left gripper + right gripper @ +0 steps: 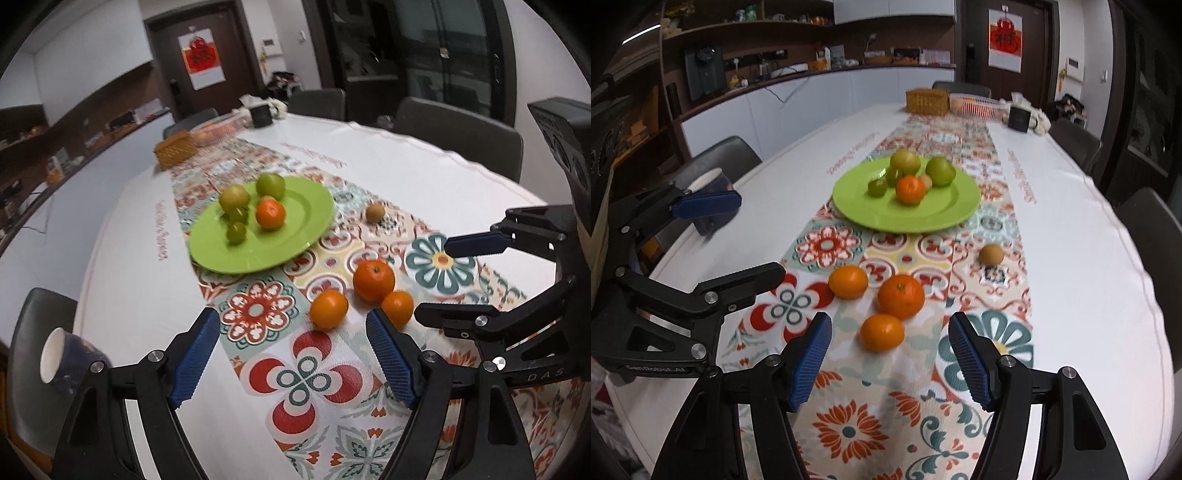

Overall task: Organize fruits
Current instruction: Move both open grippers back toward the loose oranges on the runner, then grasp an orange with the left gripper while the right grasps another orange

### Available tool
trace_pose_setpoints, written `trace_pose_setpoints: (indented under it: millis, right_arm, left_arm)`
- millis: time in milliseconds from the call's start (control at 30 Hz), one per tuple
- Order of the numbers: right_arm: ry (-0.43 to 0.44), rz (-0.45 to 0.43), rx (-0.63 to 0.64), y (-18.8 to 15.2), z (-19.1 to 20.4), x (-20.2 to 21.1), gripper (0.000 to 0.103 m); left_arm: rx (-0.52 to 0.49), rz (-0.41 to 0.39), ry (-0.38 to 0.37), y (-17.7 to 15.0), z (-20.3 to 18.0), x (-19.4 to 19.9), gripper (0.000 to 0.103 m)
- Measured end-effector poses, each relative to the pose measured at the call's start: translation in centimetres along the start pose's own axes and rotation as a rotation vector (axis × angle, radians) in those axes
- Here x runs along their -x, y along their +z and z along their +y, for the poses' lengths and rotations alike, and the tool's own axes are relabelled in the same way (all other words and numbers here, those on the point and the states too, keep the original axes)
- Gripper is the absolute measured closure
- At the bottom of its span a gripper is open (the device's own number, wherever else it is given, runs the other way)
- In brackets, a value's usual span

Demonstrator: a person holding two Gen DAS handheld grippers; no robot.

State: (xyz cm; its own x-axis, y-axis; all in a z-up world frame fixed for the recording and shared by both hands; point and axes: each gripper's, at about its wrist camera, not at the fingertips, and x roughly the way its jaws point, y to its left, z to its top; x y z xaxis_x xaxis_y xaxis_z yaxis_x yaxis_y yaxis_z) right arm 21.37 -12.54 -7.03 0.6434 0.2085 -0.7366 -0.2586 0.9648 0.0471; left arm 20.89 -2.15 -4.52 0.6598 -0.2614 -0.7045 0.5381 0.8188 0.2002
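Observation:
A green plate (pixel 295 240) (pixel 945 214) on the patterned runner holds several green fruits (pixel 271 185) (pixel 940 170) and one orange (pixel 270 213) (pixel 910 189). Three oranges lie on the runner nearer me: a large one (pixel 373 280) (pixel 901 296) and two smaller ones (pixel 328 308) (pixel 847 282), (pixel 397 309) (pixel 882 332). A small brown fruit (pixel 375 212) (pixel 990 254) lies alone to the right. My left gripper (pixel 291 354) is open and empty, just short of the oranges. My right gripper (pixel 890 363) is open and empty, close behind the nearest small orange.
A dark blue cup (pixel 66 356) (pixel 713 199) stands near the table's left edge. A wicker basket (pixel 927 100), a white basket of fruit (pixel 977 105) and a black box (pixel 1018 117) stand at the far end. Grey chairs (pixel 1152 229) surround the table.

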Motion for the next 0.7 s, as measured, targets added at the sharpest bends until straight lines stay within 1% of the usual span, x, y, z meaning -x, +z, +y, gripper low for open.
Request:
trace_pose_setpoints:
  millis: [233,300,400,533,700]
  right_arm:
    - [0.012,0.066,-0.015,-0.9,-0.5,-2.7,0.037]
    - [0.017,0.081,-0.016,-1.0,-0.6,-3.4,0.041]
    - [0.017,0.1,-0.015,-1.1,-0.6,-4.4,0.042]
    - [0.032,0.117,-0.011,-1.3,-0.4,-5.3,0.048]
    - [0.051,0.118,-0.011,-1.5,-0.3,-5.9,0.054]
  left_arm:
    - [-0.076,0.042,-0.042,-0.2,-0.3,-2.8,0.022]
    - [-0.085,0.055,-0.052,-0.2,-0.2,-3.5,0.022]
    - [-0.1,0.084,-0.063,-0.4,-0.2,-4.9,0.023]
    - [-0.105,0.116,-0.094,-0.8,-0.4,-6.2,0.027]
    - [-0.081,0.123,-0.119,-0.5,-0.5,-7.4,0.029]
